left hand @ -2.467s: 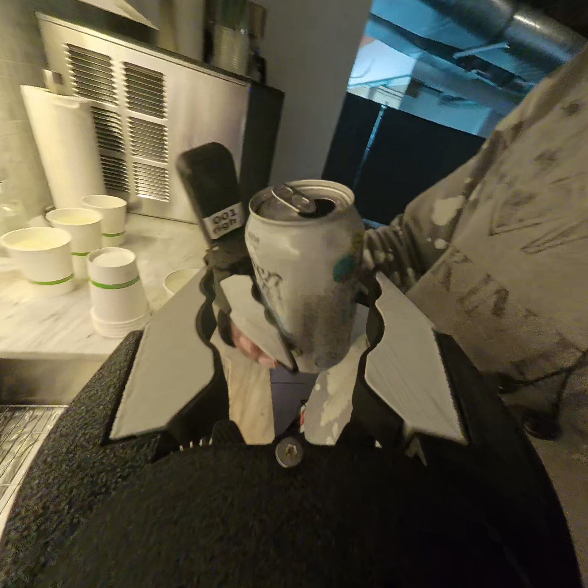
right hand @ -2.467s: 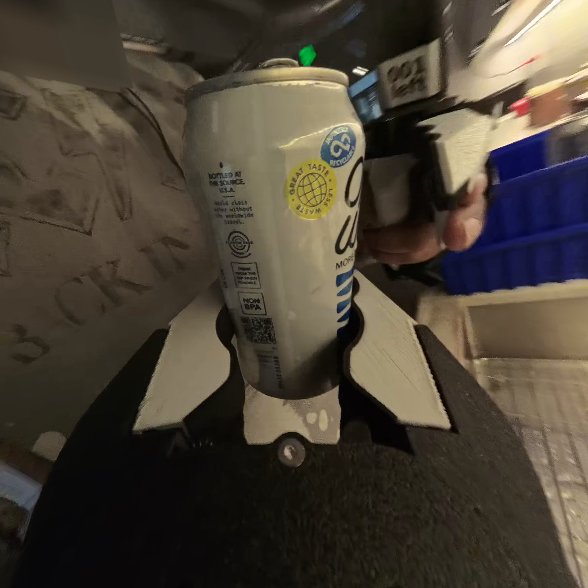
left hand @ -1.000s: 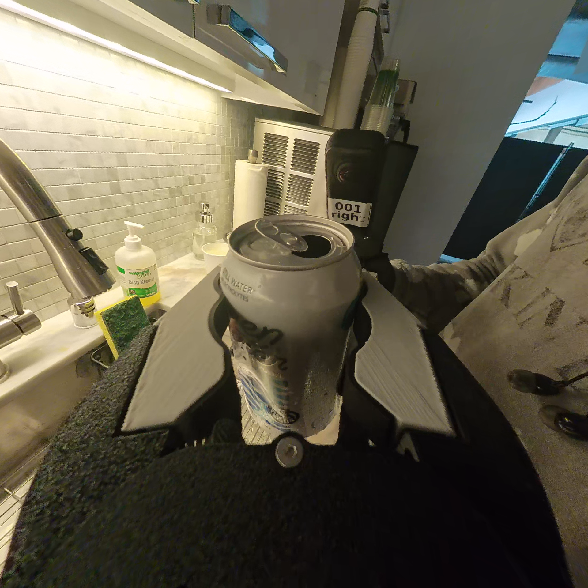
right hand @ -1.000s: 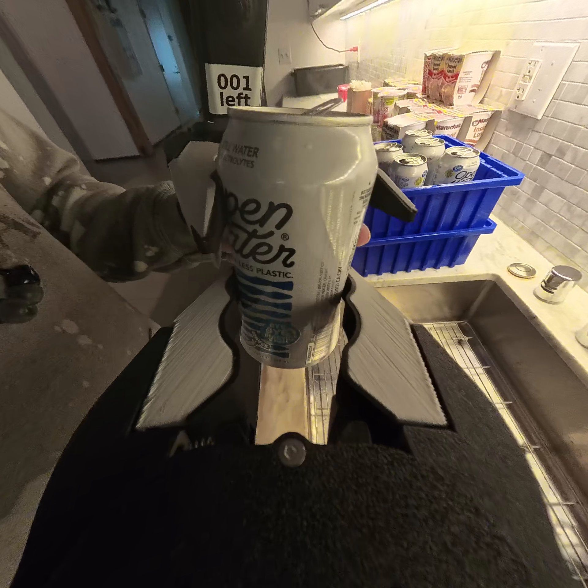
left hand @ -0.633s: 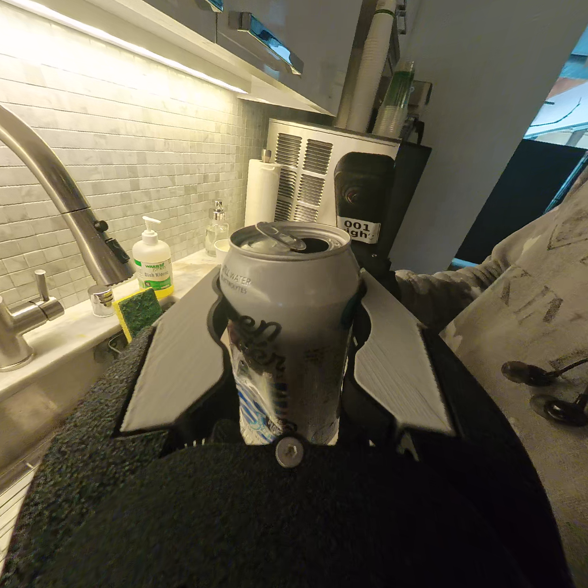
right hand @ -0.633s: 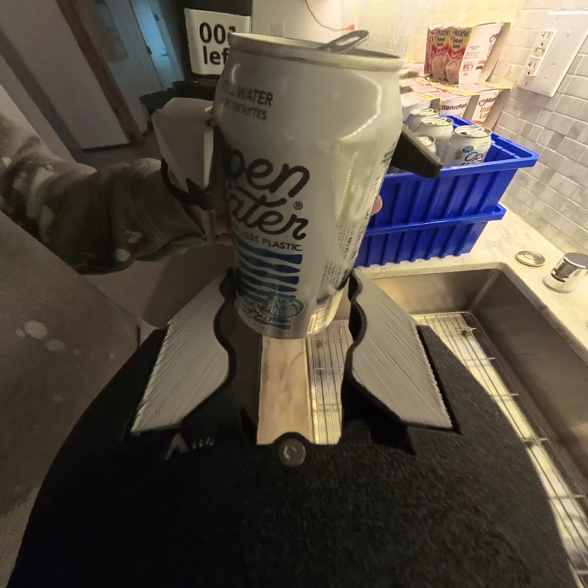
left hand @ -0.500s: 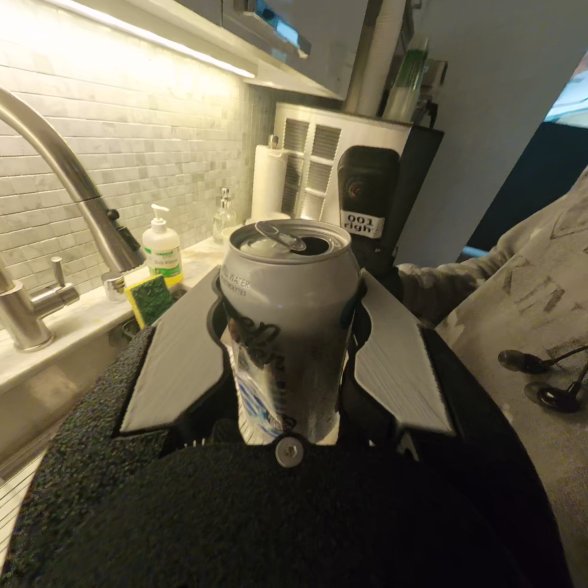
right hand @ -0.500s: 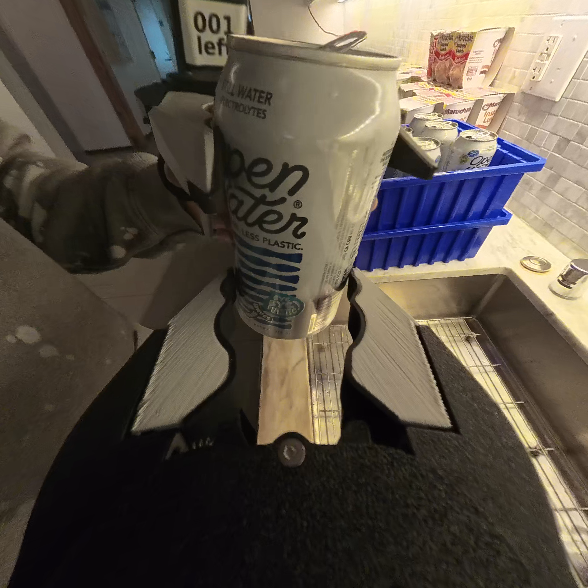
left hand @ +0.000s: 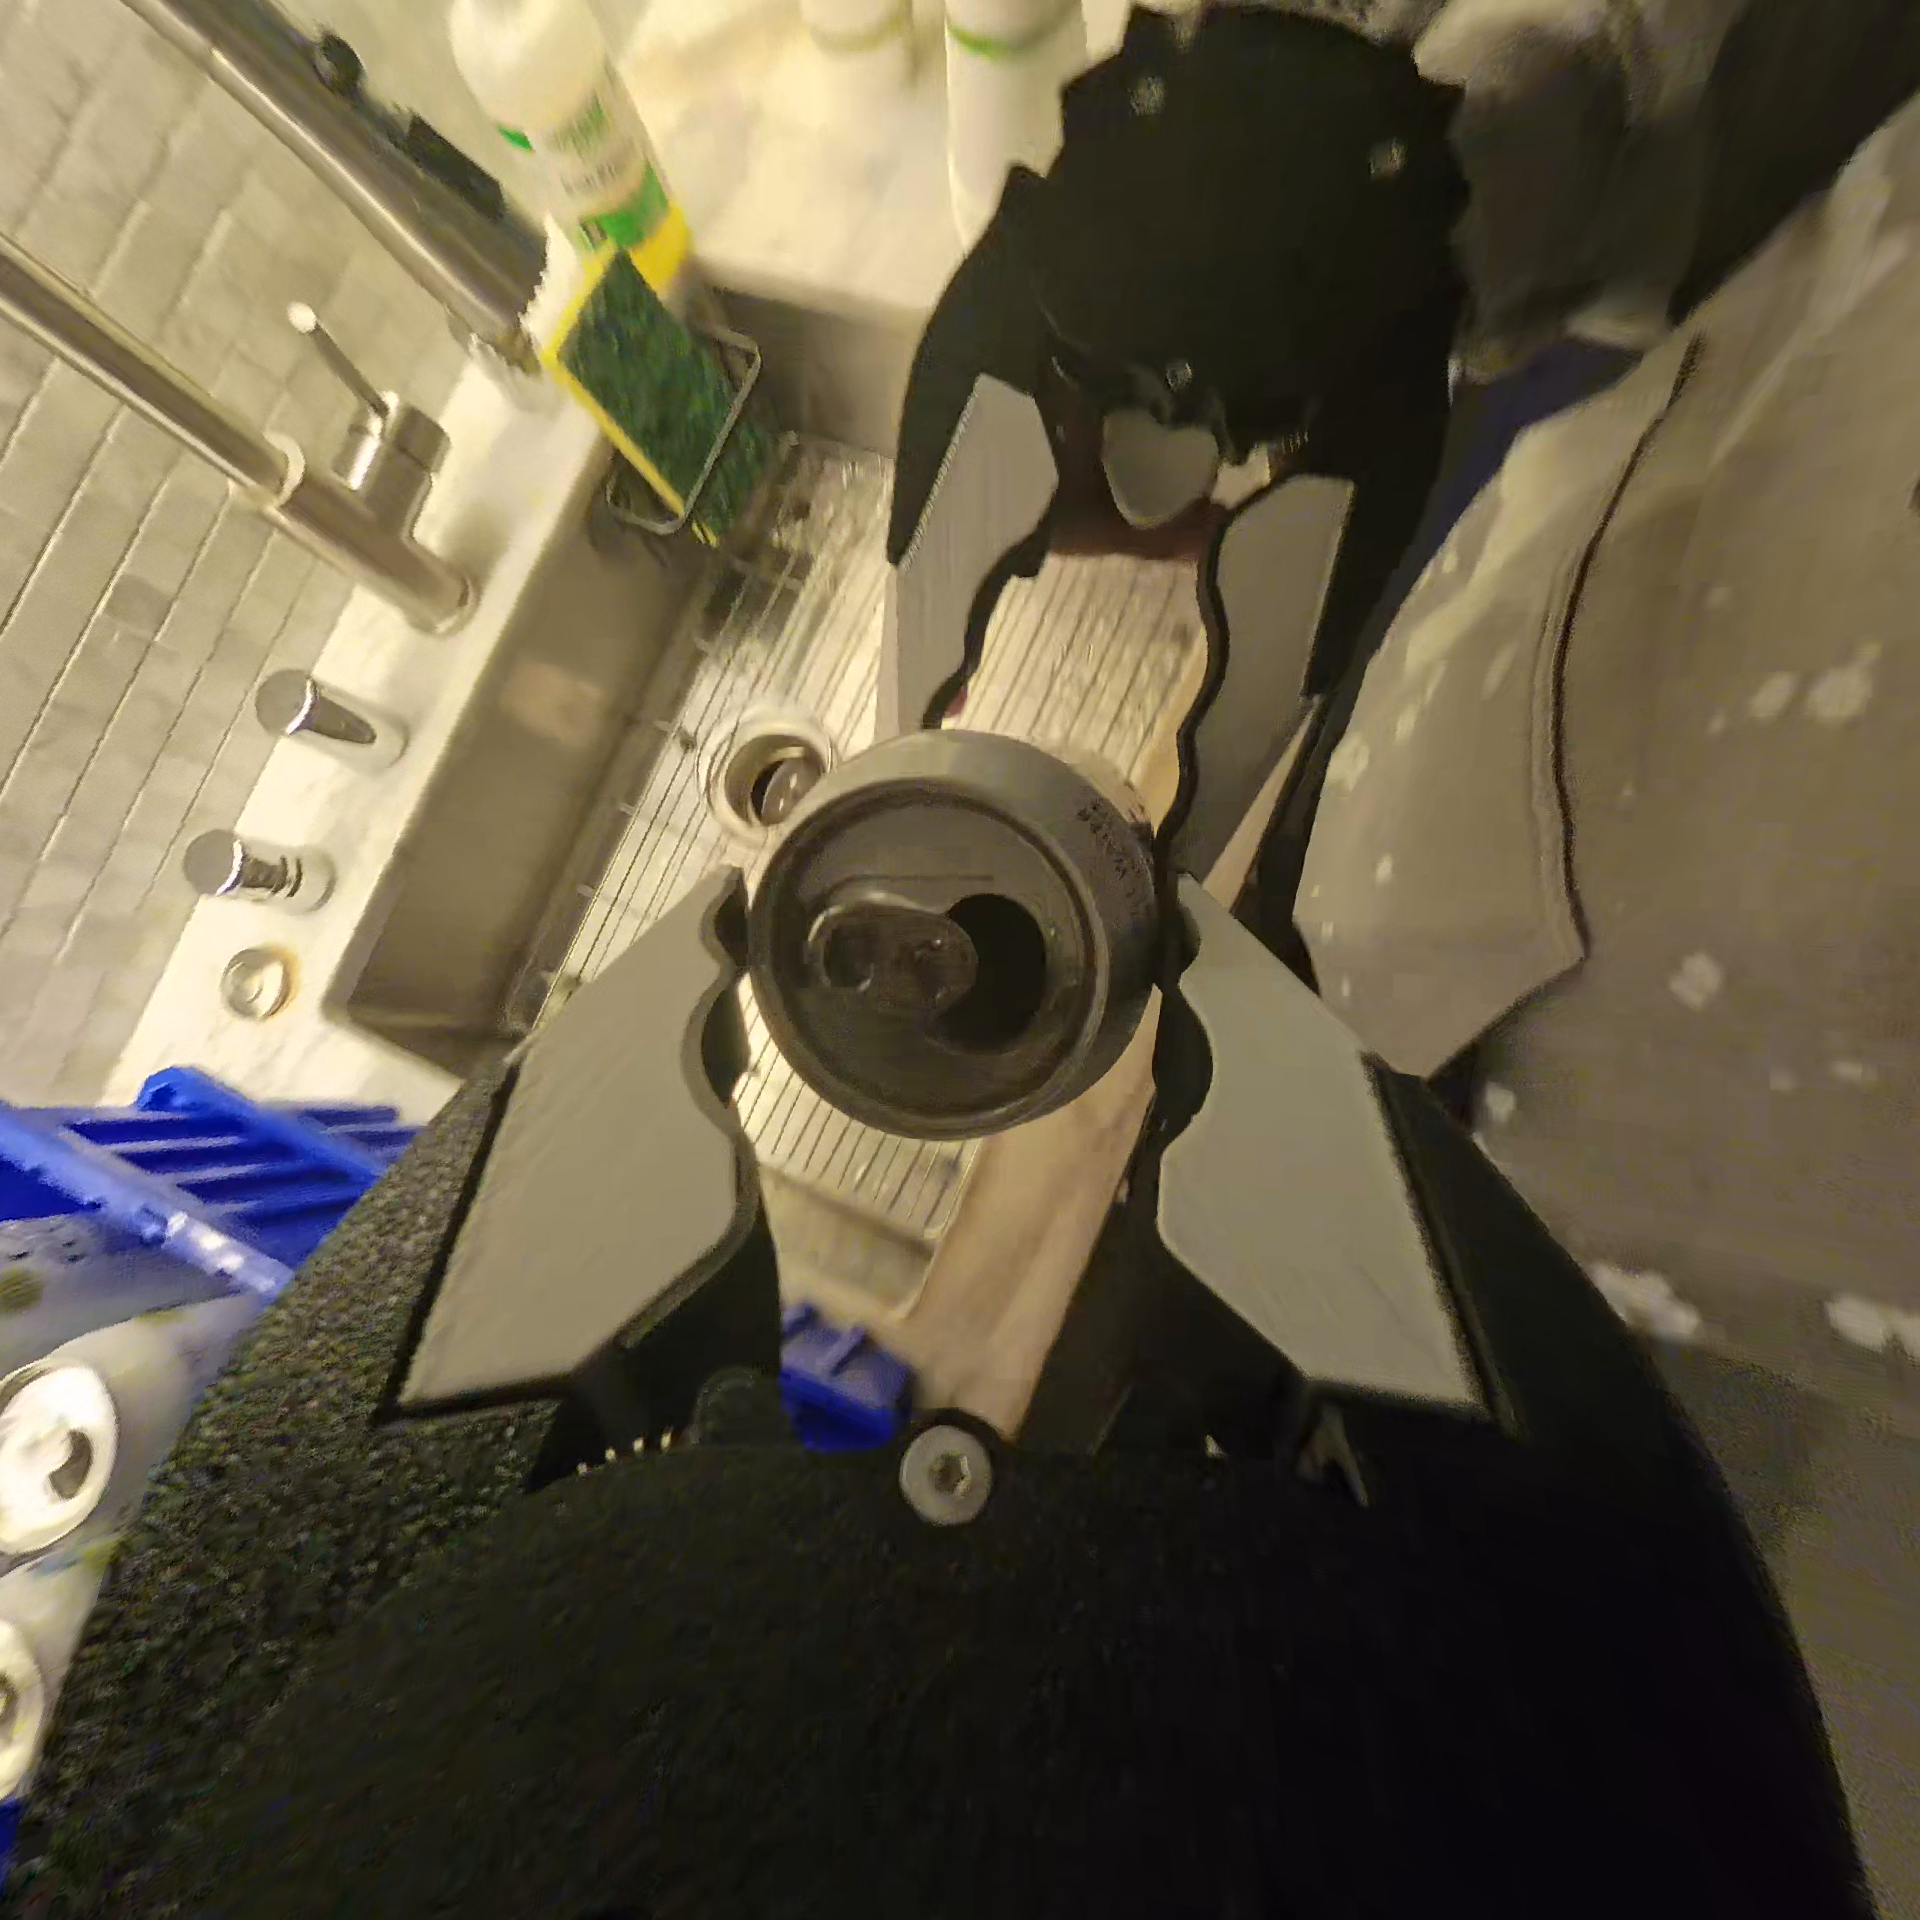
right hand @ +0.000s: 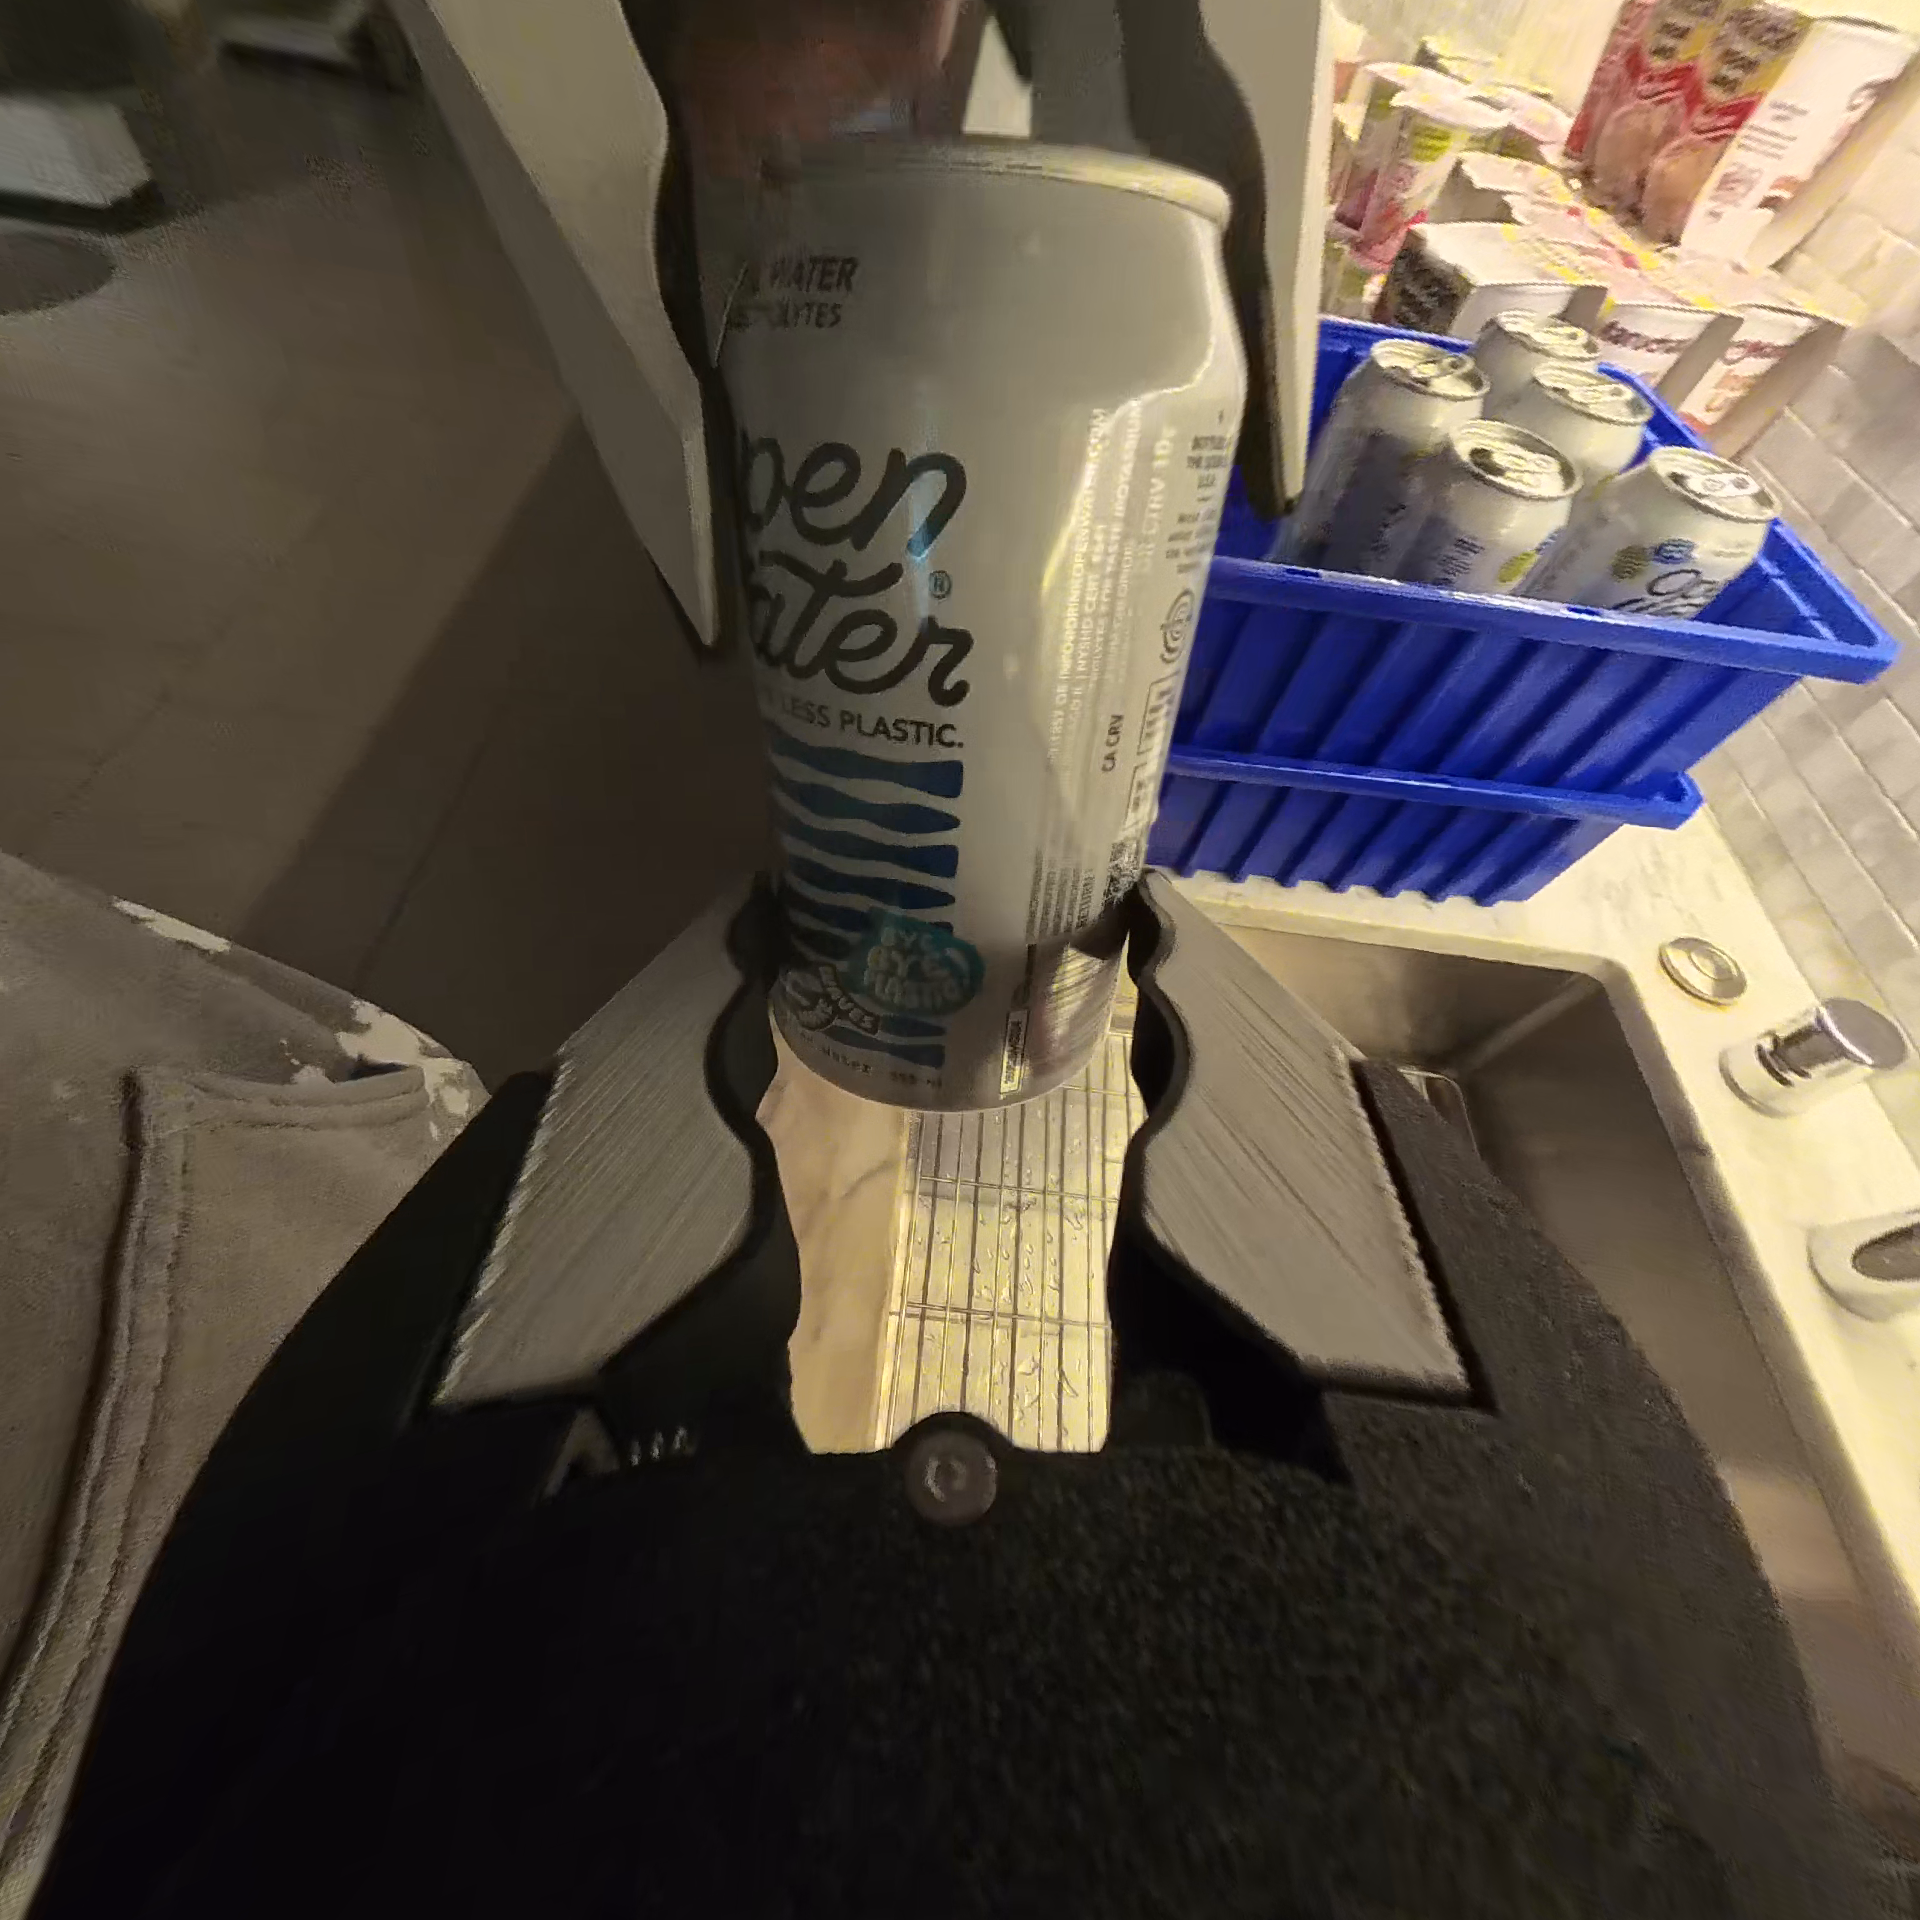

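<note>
An opened white drink can (right hand: 966, 623) with blue stripes is held upright above the sink. My left gripper (left hand: 951, 904) points down from above and is shut on the can's upper part. Its view looks straight onto the can's open top (left hand: 951, 935). In the right wrist view the left gripper (right hand: 987, 561) reaches down from the top edge. My right gripper (right hand: 945, 914) is level and its fingertips clasp the can's base. It also shows in the left wrist view (left hand: 1070, 665), coming in from the far side below the can.
A steel sink (left hand: 520, 727) with a wire grid and a drain (left hand: 769, 769) lies below. A faucet (left hand: 260, 436), a green sponge (left hand: 644, 405) and a soap bottle (left hand: 571, 135) stand behind it. Stacked blue crates (right hand: 1455, 665) hold several cans. A person's grey sweatshirt (left hand: 1662, 727) is close.
My left gripper has swung from level to pointing down over the can's top. The can has stayed upright, and the right gripper now holds it lower, at the base.
</note>
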Demonstrator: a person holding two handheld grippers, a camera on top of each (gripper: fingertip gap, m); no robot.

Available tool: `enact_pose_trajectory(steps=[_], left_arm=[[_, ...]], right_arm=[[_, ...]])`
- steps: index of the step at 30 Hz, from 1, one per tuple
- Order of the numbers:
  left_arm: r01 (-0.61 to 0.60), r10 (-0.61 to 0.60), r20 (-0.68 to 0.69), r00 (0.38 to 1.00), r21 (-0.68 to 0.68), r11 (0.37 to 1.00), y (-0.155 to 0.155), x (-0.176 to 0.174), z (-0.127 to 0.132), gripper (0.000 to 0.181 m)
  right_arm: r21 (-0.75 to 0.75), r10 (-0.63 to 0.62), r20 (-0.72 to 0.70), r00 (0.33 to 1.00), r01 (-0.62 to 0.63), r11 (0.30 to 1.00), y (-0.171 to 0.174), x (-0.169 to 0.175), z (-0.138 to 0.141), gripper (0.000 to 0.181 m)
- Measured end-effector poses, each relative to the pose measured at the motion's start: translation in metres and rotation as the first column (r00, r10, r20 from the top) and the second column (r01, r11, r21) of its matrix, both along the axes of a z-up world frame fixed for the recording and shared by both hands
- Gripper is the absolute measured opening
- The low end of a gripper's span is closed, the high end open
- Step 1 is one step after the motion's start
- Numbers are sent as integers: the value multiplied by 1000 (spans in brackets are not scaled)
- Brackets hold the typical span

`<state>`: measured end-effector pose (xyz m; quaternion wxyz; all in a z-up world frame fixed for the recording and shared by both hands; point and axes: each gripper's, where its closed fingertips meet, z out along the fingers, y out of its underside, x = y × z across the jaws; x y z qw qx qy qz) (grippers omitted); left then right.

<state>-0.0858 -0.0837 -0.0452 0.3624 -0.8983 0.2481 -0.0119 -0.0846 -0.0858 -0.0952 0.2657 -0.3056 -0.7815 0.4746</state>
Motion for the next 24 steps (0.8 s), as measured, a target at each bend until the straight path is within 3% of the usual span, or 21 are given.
enact_pose_trajectory(steps=[1, 7, 13, 20, 24], left_arm=[[17, -18, -33, 999, -35, 999, -6, -3, -1, 77], [83, -110, -144, 983, -176, 981, -27, -13, -7, 75], [101, -146, -224, 964, -200, 975, -40, -45, 0, 74], [-67, -32, -371, 928, -250, 966, -83, -180, 49, 74], [-167, 18, -434, 901, -307, 937, -114, -258, 58, 75]], right_arm=[[3, 14, 1, 1000, -14, 1000, -4, -2, -1, 67], [-4, 55, 15, 998, -55, 998, -22, -11, -6, 68], [-88, -22, -1, 1000, 22, 996, -10, -20, 4, 71], [-159, -228, 15, 973, 228, 961, 60, -1, 14, 72], [-187, -356, 44, 933, 358, 915, 97, 18, 10, 68]])
